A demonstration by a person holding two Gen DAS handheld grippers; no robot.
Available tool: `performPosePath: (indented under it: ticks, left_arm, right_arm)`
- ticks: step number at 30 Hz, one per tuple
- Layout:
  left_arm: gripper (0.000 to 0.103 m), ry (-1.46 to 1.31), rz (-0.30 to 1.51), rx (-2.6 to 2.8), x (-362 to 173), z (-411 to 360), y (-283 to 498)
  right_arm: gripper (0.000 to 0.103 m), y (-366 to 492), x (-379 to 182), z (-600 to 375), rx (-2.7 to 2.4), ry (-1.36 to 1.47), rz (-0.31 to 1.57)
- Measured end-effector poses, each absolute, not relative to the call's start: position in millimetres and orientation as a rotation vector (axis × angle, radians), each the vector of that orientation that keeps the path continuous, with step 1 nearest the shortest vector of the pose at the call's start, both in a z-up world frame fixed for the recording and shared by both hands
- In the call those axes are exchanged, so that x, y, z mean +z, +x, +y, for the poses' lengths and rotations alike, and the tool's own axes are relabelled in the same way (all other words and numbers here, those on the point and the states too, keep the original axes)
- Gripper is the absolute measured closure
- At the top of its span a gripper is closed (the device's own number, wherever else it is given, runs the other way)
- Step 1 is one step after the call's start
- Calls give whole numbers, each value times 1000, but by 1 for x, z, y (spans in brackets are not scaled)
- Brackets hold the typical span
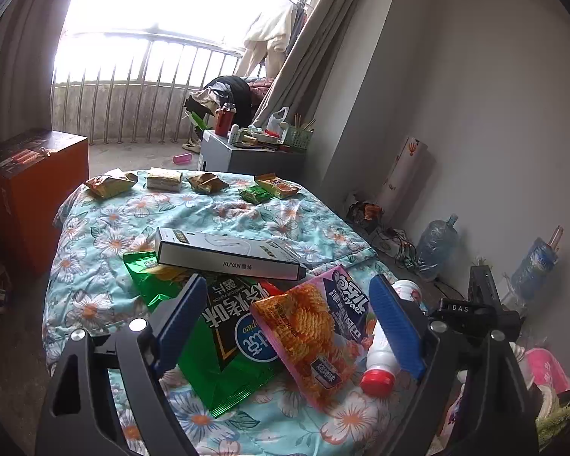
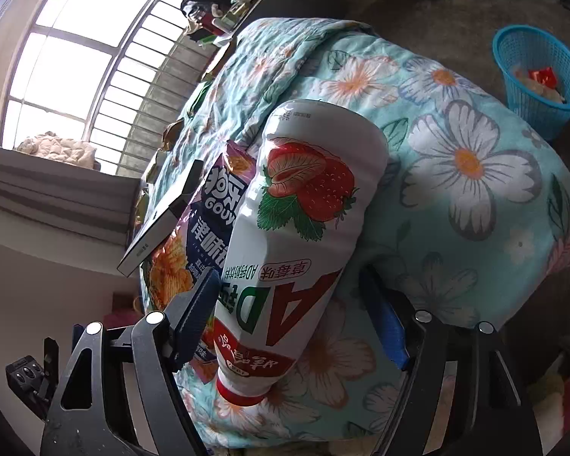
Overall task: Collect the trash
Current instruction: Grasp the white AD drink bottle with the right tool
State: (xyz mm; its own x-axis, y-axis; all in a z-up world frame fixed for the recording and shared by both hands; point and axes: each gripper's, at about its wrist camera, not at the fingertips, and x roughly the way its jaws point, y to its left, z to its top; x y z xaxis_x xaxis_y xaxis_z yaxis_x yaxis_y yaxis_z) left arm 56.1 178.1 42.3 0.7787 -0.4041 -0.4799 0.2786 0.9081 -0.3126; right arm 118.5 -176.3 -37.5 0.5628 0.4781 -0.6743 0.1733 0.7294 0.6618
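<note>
On the flowered bedspread (image 1: pixel 106 235) near its front edge, trash lies in a loose heap: a green chip bag (image 1: pixel 224 345), a pink snack bag (image 1: pixel 315 334) overlapping it, a white strawberry drink bottle (image 2: pixel 304 235) lying on its side beside the pink bag, and a flat KUYAN box (image 1: pixel 228 250) resting across the top of the green bag. 5 small wrappers (image 1: pixel 110 184) sit in a row at the far edge of the bed.

Likely reason for the layout: items spread flat and mostly apart so each can be taken singly. Blue mesh basket (image 2: pixel 539 76) stands on the floor past the bed corner, a few scraps already inside; judged to be the drop point.

Right hand-held gripper (image 2: pixel 296 315): jaws spread wide, straddling the bottle near its red-capped end. Left pad (image 2: pixel 201 304) lies just beside the bottle wall; right pad (image 2: pixel 383 326) stands apart from it. No squeeze visible, bottle resting on the bed. Judged step: lining up to close on the bottle.

Left hand-held gripper (image 1: pixel 288 326): jaws spread wide, holding nothing, hovering over the green and pink bags. Contact with them cannot be confirmed.
</note>
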Motion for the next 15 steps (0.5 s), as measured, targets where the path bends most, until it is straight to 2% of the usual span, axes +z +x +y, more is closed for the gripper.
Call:
performPosePath:
  ticks: [15]
  left_arm:
    - [18, -246, 595, -417, 33, 191, 95]
  right_arm:
    - [39, 159, -2, -142, 298, 233, 1031]
